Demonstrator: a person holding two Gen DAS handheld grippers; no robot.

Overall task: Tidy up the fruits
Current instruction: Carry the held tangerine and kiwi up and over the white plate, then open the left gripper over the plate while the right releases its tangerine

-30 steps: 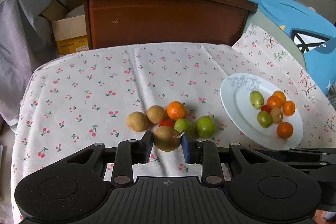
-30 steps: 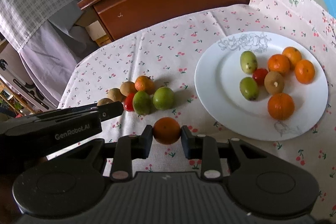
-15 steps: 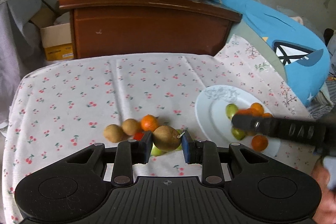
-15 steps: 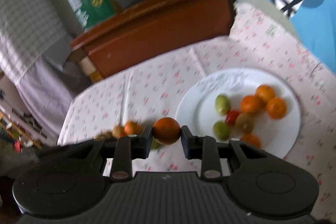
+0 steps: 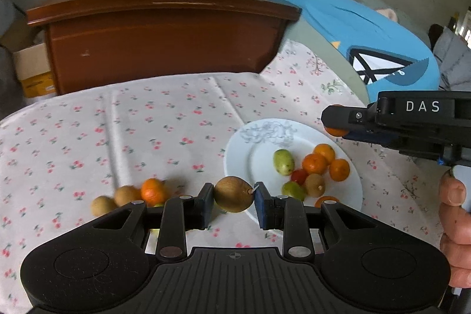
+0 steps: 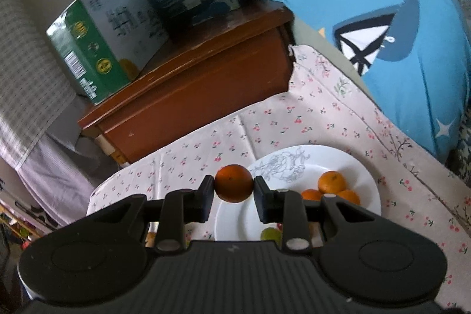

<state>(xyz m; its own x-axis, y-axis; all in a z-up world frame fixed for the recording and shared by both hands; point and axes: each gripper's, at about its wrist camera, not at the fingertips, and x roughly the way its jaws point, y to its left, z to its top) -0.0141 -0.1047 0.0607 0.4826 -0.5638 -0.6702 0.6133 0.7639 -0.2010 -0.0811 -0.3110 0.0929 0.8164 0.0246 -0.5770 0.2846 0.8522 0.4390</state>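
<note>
Left hand-held gripper (image 5: pixel 234 202) clamped on brown fruit (image 5: pixel 233 194); right hand-held gripper (image 6: pixel 234 197) clamped on orange (image 6: pixel 233 183); both raised near plate (image 5: pixel 259 161), likely for drop-off.

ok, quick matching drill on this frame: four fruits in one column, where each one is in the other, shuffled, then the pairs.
Things
1. brown fruit with the stem
2. orange between the pads in the right wrist view
3. red fruit
4. two brown fruits by an orange

Places
A. lying on the white plate among other fruit
B. on the cherry-print tablecloth, off the plate
C. clamped in the left hand-held gripper
D. clamped in the right hand-held gripper

Pairs: 1-C, 2-D, 3-A, 4-B
</note>
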